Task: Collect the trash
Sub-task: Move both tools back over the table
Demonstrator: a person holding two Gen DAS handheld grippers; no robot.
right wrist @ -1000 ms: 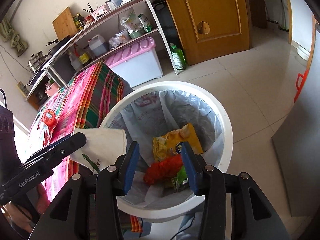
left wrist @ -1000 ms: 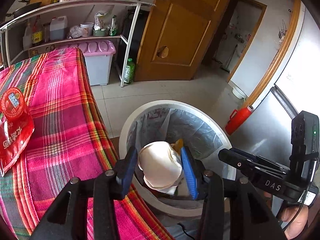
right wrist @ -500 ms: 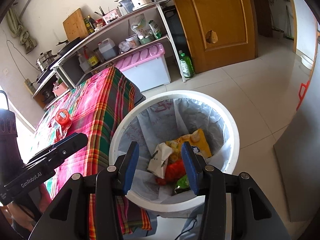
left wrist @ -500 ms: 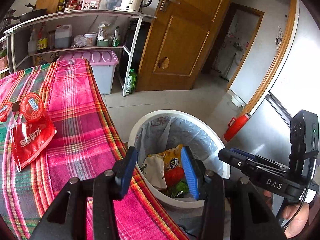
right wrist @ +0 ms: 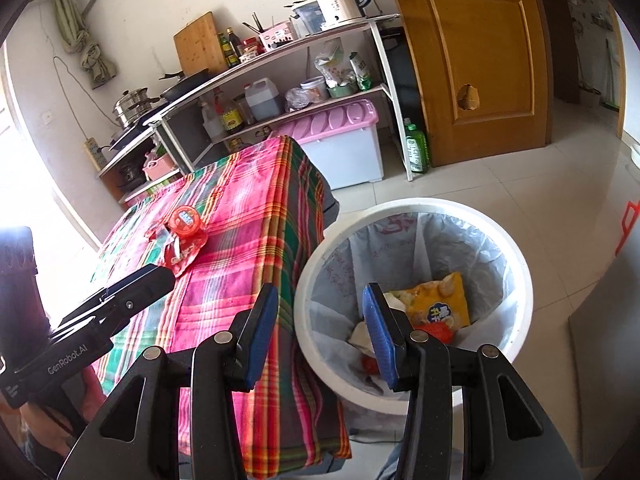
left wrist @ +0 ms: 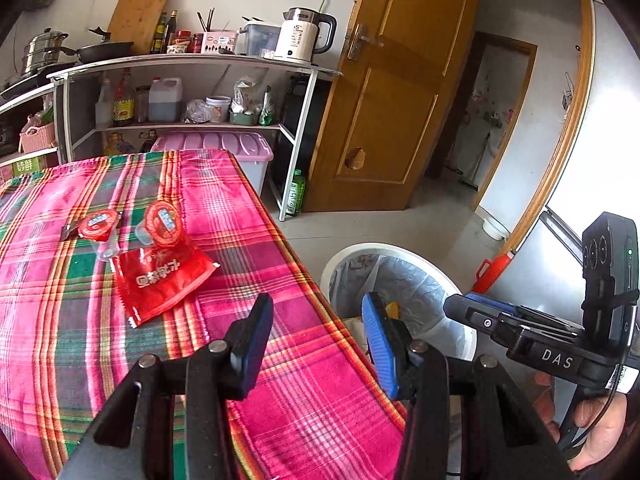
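Observation:
A red snack packet (left wrist: 160, 282) lies on the plaid tablecloth (left wrist: 300, 400), with two red-lidded jelly cups (left wrist: 164, 222) just behind it. My left gripper (left wrist: 318, 334) hovers open and empty over the table's right edge, short of the packet. Beside the table stands a white trash bin (right wrist: 516, 256) with a grey liner; a yellow wrapper (right wrist: 440, 308), red scraps and crumpled white paper lie in it. My right gripper (right wrist: 320, 330) is open and empty above the gap between table and bin. The packet (right wrist: 182, 248) and one cup (right wrist: 186, 220) also show in the right wrist view.
A metal shelf rack (left wrist: 192, 68) with a kettle (left wrist: 300, 34), bottles and pans stands behind the table. Under it is a pink-lidded storage box (left wrist: 224, 148). A wooden door (left wrist: 400, 92) is ajar at the right. A red jug (left wrist: 494, 274) stands on the tiled floor by a grey panel.
The crumpled white paper left my left gripper and fell into the bin. Both grippers rose and swung left from over the bin toward the table.

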